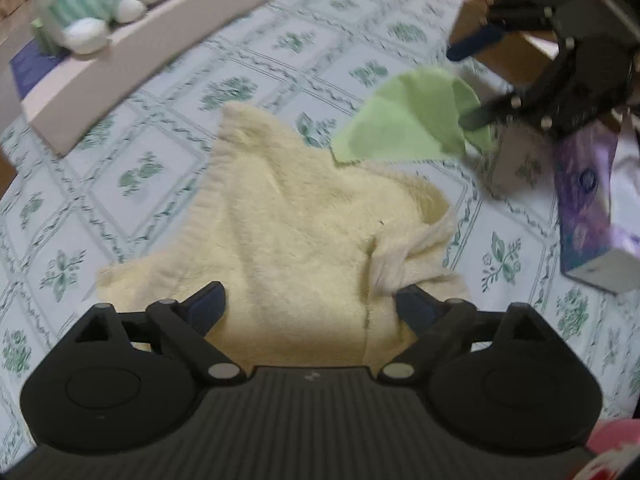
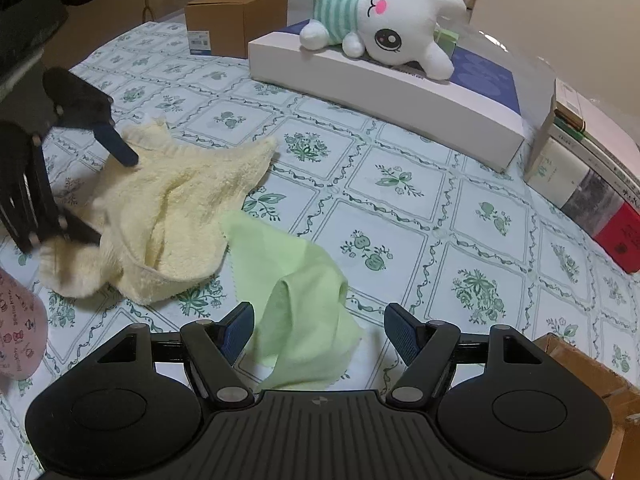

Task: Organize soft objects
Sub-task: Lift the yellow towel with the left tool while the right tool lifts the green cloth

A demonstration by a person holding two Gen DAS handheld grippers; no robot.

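A crumpled pale yellow towel (image 1: 304, 232) lies on the floral tablecloth, also in the right wrist view (image 2: 176, 204). My left gripper (image 1: 310, 304) is open, its jaws either side of the towel's near part; it also shows in the right wrist view (image 2: 108, 192). A light green cloth (image 2: 300, 300) lies rumpled beside the towel, also in the left wrist view (image 1: 408, 120). My right gripper (image 2: 318, 330) is open with the green cloth between its jaws; it also shows in the left wrist view (image 1: 464, 88). A white plush bunny (image 2: 380, 16) in a striped shirt lies on a white box (image 2: 384, 96).
A cardboard box (image 2: 236, 20) stands at the table's far side. Stacked books and boxes (image 2: 584, 176) sit at the right. A purple tissue box (image 1: 592, 208) stands right of the towel. A pink patterned thing (image 2: 16, 328) is at the left edge.
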